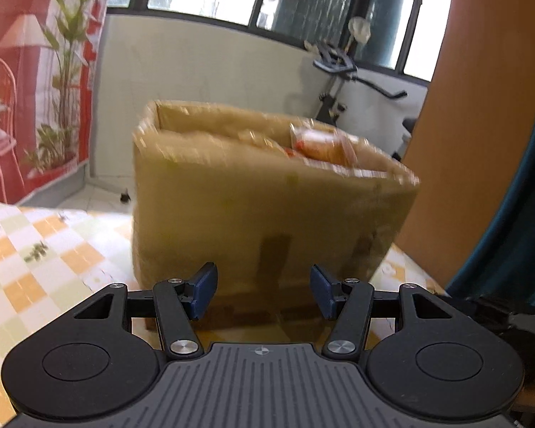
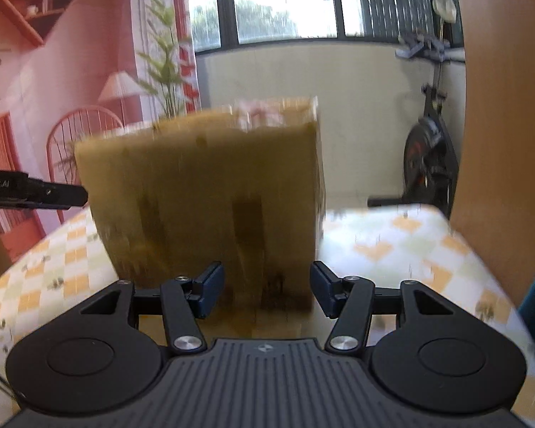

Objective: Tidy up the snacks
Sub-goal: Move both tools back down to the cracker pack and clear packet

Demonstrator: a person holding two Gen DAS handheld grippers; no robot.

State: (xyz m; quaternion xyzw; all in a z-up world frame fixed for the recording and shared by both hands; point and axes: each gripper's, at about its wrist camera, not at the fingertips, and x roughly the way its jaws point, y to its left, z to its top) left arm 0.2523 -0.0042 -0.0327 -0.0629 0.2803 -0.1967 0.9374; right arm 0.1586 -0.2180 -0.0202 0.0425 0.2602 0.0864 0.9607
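Note:
A tall open cardboard box (image 1: pixel 267 207) stands on the checked tablecloth, blurred by motion. Orange and red snack packets (image 1: pixel 324 144) show above its rim at the right. My left gripper (image 1: pixel 264 290) is open and empty, low in front of the box's near side. In the right wrist view the same box (image 2: pixel 210 192) fills the middle, with pale pink packets (image 2: pixel 260 112) at its top. My right gripper (image 2: pixel 265 290) is open and empty just before the box's base. The left gripper's finger (image 2: pixel 53 194) reaches in from the left edge beside the box.
The table (image 2: pixel 392 246) has an orange, green and white checked cloth. A curved wooden panel (image 1: pixel 481 142) stands at the right. An exercise bike (image 2: pixel 431 157) is beyond the table by the window wall. A pink printed backdrop (image 2: pixel 53 71) is at the left.

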